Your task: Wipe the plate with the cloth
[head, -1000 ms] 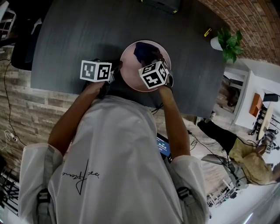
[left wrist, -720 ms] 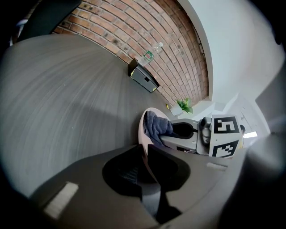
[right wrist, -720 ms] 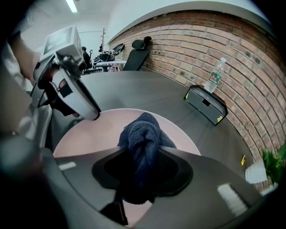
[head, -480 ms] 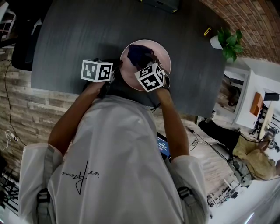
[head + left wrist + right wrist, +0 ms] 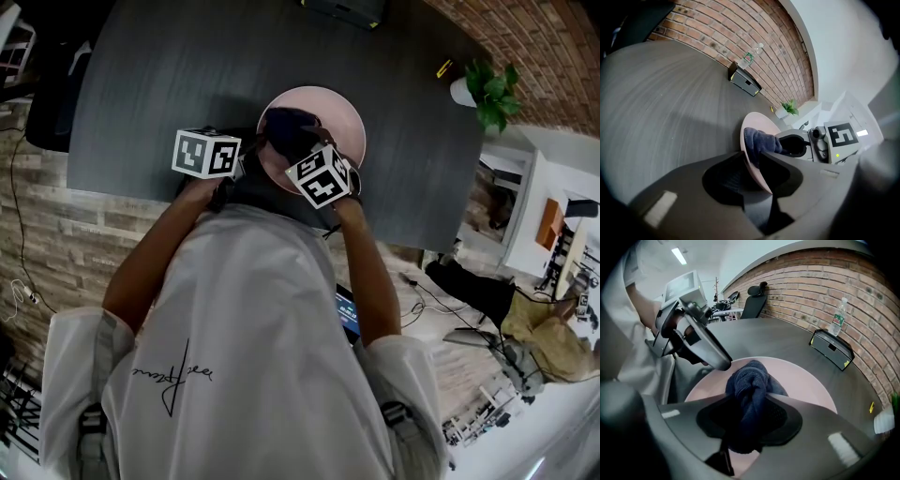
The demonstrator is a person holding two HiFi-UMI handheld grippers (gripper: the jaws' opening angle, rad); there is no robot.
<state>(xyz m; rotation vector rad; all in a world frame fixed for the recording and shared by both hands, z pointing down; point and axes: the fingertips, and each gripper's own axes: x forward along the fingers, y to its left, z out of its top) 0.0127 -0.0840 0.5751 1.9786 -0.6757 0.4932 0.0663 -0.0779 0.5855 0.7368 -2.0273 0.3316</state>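
Right hand-held gripper (image 5: pixel 751 401) clamping cloth (image 5: pixel 746 376), on plate (image 5: pixel 806 383)

Dark grey table (image 5: pixel 141 84), pink plate (image 5: pixel 347 117), black box (image 5: pixel 746 82)

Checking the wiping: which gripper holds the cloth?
The right gripper pinches the blue cloth; the left gripper's jaws have just opened around the plate's rim.
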